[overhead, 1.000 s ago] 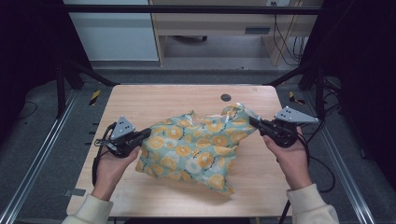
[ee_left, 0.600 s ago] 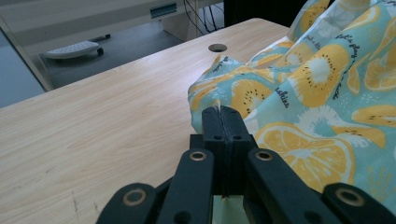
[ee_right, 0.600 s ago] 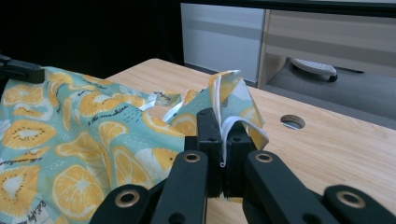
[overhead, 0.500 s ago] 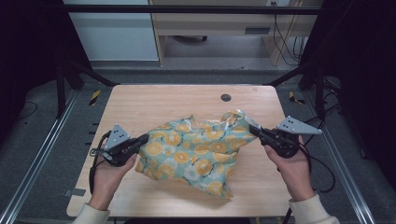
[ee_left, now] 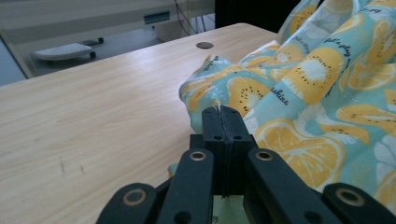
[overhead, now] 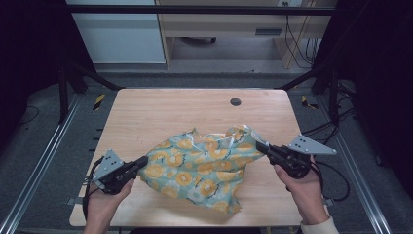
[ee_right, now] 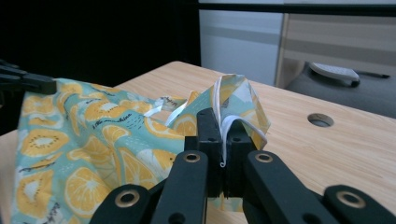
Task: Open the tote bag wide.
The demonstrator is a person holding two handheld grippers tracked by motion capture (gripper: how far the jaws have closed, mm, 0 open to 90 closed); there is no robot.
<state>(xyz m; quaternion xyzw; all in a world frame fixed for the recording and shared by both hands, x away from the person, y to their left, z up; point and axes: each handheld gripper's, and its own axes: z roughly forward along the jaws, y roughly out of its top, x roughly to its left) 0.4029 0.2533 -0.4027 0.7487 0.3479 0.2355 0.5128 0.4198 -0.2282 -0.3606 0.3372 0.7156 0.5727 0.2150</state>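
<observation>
Where the pale wooden worktop fills the middle of the high view, its rounded corners and light grain show plainly, and a small dark round hole sits near its far edge, right of centre. A crumpled teal cloth printed with orange slices lies on the near half of the worktop, spreading from near the left edge toward the right edge, with one fold reaching close to the near edge. The left gripper is closed on the cloth's left end near the near-left corner, and in the left gripper view its jaws stand pressed together with the fabric edge pinched between them. The right gripper is clamped on the cloth's right end, where a white hem loops over the closed jaws in the right gripper view and the fabric peaks upward. A hand holds the left gripper from the near edge, and another hand holds the right. Metal rails run along both sides of the worktop over a grey floor. Beyond the far edge stand a white cabinet and a wooden desk, with dark cables hanging at the right.
</observation>
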